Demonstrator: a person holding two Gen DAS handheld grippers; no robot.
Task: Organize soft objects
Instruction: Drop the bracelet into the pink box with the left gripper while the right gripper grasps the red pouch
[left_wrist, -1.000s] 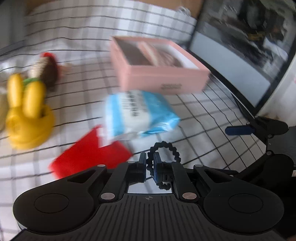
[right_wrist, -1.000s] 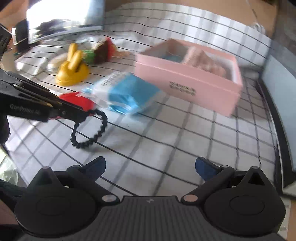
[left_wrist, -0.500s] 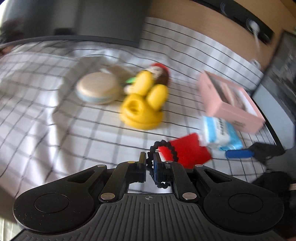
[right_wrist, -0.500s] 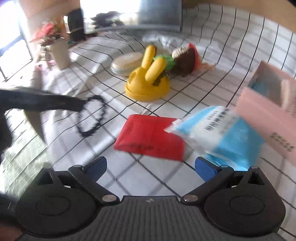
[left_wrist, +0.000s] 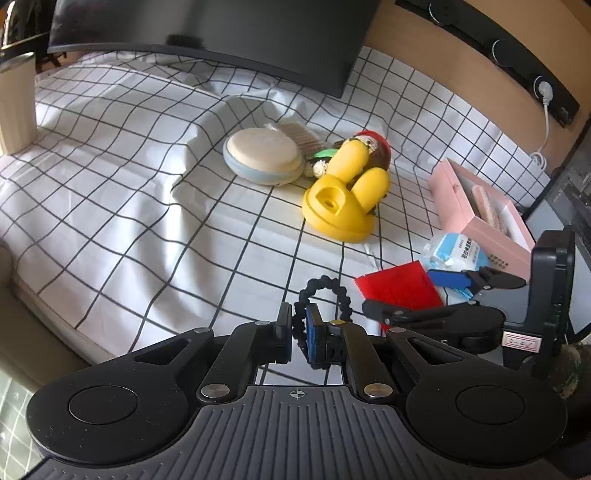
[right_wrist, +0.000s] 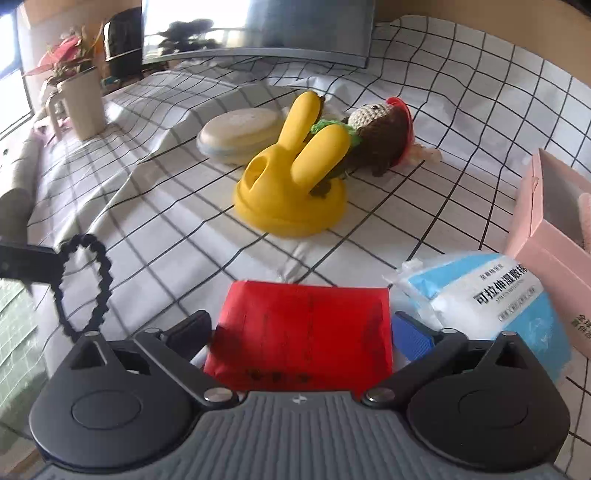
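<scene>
left gripper (left_wrist: 298, 330): jaws pinch black ring (left_wrist: 325, 295) | right gripper (right_wrist: 301, 334): jaws spread, red packet (right_wrist: 303, 328) between them

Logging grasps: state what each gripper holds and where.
Left gripper pinches the black beaded ring at its near edge. Right gripper is open, straddling the red packet.

Envelope (right_wrist: 301, 332) before rabbit toy (right_wrist: 291, 184), pouch (right_wrist: 491, 291) right, box (right_wrist: 546, 236) beyond.
</scene>
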